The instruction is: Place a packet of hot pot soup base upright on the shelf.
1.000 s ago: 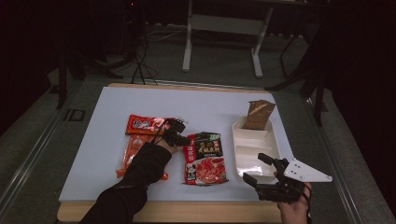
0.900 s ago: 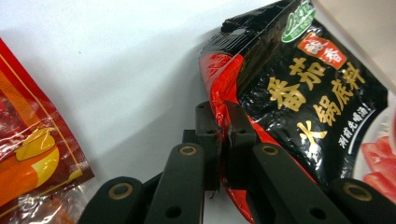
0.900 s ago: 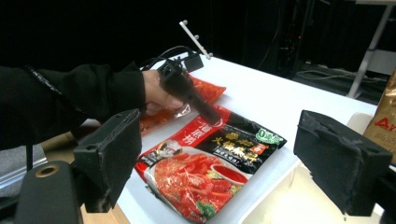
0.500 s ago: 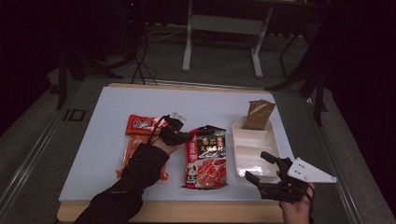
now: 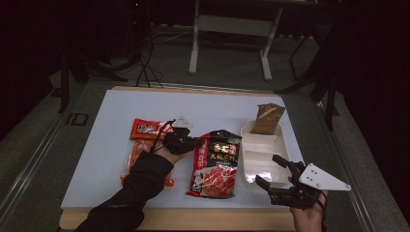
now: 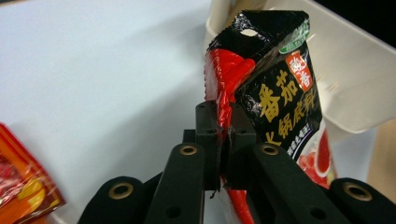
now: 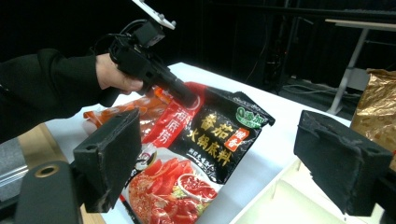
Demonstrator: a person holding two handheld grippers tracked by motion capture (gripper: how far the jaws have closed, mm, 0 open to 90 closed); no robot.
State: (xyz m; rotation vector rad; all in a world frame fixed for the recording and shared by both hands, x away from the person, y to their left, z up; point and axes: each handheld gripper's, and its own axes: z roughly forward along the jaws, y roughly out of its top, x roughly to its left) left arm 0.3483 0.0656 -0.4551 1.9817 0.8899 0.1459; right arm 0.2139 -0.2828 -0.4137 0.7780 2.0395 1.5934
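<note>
Lift is the change: the left claw (image 5: 197, 143), its jaws pinched tight on the upper left edge of the glossy black-and-red tomato hotpot-base pouch (image 5: 216, 163), has raised that top end off the white surface (image 5: 106, 145) since a moment ago, while the pouch's lower end seems to rest near the front edge, between the orange-red plastic snack packet (image 5: 145, 145) and the white divided plastic tray (image 5: 263, 159). The right claw (image 5: 271, 170) has kept still at the front right corner, jaws wide apart and holding nothing. The pouch looks ready to be carried, probably toward the tray.
</note>
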